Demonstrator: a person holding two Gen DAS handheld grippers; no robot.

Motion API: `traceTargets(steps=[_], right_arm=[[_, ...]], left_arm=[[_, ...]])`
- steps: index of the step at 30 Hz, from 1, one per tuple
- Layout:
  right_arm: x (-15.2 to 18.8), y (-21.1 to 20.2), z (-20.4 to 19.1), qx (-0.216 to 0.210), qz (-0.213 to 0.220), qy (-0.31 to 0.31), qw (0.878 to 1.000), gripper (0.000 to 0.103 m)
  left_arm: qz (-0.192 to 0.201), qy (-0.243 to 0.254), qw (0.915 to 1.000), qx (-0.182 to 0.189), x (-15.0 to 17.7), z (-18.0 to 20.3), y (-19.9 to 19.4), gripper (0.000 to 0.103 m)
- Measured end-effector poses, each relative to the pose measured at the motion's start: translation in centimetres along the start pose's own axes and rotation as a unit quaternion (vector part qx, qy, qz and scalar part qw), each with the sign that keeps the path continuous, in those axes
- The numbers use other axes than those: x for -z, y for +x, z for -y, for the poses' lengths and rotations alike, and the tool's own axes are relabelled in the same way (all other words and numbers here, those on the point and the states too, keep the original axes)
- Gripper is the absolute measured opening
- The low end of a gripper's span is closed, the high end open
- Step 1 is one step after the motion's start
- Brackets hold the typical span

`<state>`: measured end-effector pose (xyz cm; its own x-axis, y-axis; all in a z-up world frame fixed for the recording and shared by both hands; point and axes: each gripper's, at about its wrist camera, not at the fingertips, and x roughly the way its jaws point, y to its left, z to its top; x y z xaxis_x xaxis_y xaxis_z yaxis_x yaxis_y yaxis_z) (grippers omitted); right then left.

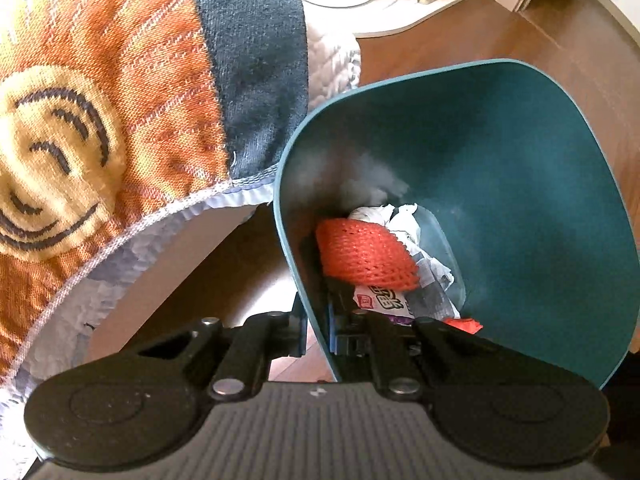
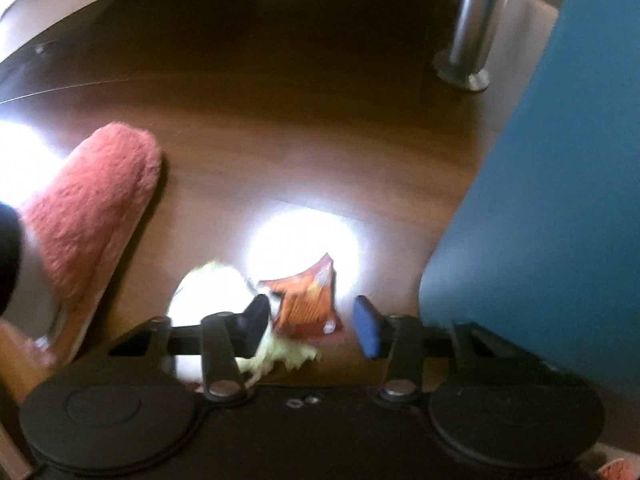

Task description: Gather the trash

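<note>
My left gripper (image 1: 318,336) points down and is shut on the near wall of a teal bin (image 1: 500,152), one finger inside and one outside. In the bin lie an orange foam net (image 1: 364,256), crumpled white paper (image 1: 404,220), a printed wrapper (image 1: 384,300) and a red scrap (image 1: 464,325). In the right wrist view, my right gripper (image 2: 312,322) is open just above the wooden floor. An orange snack wrapper (image 2: 308,304) lies between its fingers, with a gap at the blue pad (image 2: 368,328). A pale yellow-green scrap (image 2: 288,354) lies under the wrapper.
A fuzzy pink slipper (image 2: 88,216) lies left of the wrapper. The bin's outer side (image 2: 540,200) rises close on the right, and a metal furniture leg (image 2: 468,32) stands behind. An orange and navy smiley blanket (image 1: 120,100) hangs over furniture beside the bin. Sun glare whitens the floor.
</note>
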<state>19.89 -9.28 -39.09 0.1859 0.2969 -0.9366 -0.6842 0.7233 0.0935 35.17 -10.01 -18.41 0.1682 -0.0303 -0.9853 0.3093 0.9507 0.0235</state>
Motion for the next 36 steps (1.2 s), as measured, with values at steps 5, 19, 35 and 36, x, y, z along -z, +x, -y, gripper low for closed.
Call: traceTargets(steps=[5,19,35,36], right_arm=[[-0.1,2.9,0.3,-0.006,-0.029,0.013,0.999,0.040],[0.2,-2.6,0.0,-0.040,-0.012,-0.051,0.998,0.000],[-0.8,-26.1,11.4,-0.047,0.105,0.061,0.992,0.000],[-0.6,-25.5,11.1,-0.052,0.100,0.063,0.992,0.000]], left_arm=[[-0.006,0.001,1.0000,0.002,0.0,0.2,1.5,0.008],[0.010,0.014,0.9997,-0.018,-1.6,1.9,3.0,0.006],[0.061,0.088,0.9936,-0.035,-9.0,8.6,2.5,0.007],[0.062,0.097,0.9925,-0.041,-8.9,8.8,2.5,0.007]])
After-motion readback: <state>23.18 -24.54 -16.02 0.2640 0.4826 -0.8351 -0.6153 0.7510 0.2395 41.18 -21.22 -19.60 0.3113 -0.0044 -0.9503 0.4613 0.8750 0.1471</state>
